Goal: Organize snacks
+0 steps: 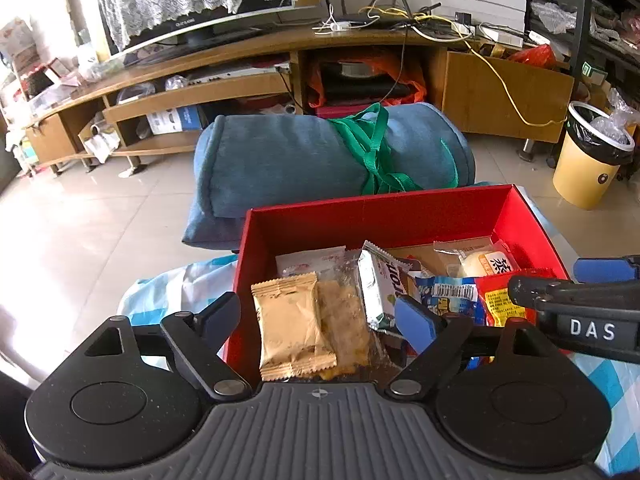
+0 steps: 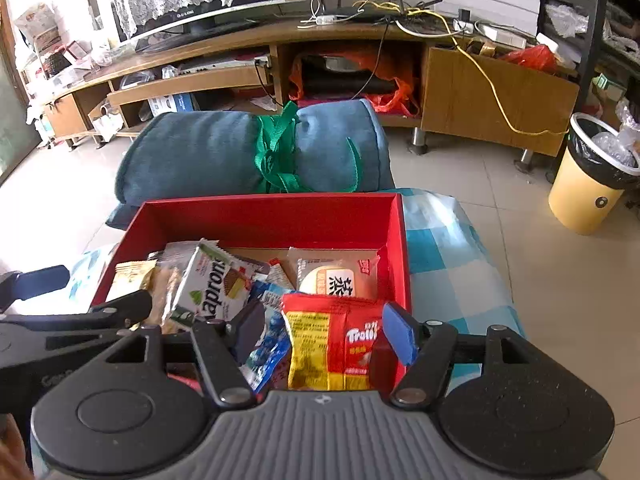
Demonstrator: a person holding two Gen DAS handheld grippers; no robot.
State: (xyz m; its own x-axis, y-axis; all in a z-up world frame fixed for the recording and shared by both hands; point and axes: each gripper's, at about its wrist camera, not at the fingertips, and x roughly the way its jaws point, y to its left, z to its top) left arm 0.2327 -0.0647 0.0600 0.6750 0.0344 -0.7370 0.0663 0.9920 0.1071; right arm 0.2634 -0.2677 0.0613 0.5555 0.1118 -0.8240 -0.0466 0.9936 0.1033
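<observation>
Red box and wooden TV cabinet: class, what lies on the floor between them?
A rolled blue cushion tied with green strap lies between the red box and the TV cabinet; both wrist views show it.

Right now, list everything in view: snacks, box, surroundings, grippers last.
red box: one, red, on the checked cloth, open, holding the snacks
tan packet: one, beige, box's left end
green-white wafer pack: one, propped upright mid-box
blue wrapper: one, blue, beside the wafer pack
red-yellow bag: one, box's right front
clear bun packet: one, pale bun, right rear
checked cloth: one, blue-white, under the box
rolled cushion: one, blue, green strap, behind the box
bin: one, yellow, floor at right
TV stand: one, wooden, far wall
left gripper: open, over the tan packet
right gripper: open, around the red-yellow bag
</observation>
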